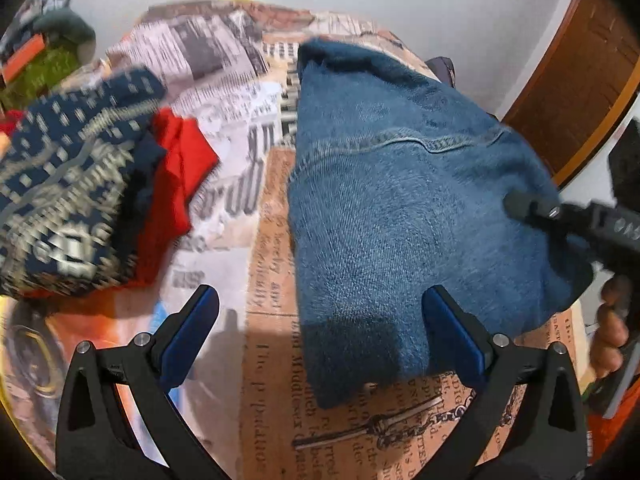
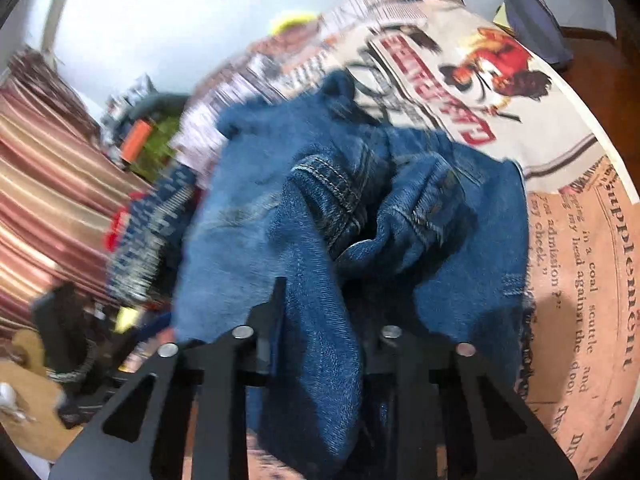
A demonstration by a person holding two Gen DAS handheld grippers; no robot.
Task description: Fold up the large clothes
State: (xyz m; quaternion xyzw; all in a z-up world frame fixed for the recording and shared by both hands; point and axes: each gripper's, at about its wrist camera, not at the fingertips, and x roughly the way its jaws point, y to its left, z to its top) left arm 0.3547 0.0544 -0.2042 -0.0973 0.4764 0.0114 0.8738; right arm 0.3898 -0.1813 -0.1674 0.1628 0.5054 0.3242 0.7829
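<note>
Blue jeans (image 1: 400,208) lie bunched on the newspaper-print table cover (image 1: 272,248). My left gripper (image 1: 320,324) hovers open over their near edge, and its right finger (image 1: 452,328) is above the denim without pressing it. My right gripper (image 1: 520,204) comes in from the right onto the jeans' far side, held by a hand (image 1: 608,332). In the right wrist view a thick fold of the jeans (image 2: 320,240) runs back between the fingers of the right gripper (image 2: 324,316), which is shut on it. The waistband seam (image 2: 332,184) is crumpled just ahead.
A navy patterned knit (image 1: 68,184) sits on a red garment (image 1: 176,176) at the left of the table. A wooden door (image 1: 580,92) stands at the right. Striped fabric (image 2: 52,184) hangs beyond the table's left, and a dark pouch (image 2: 536,20) lies at the far edge.
</note>
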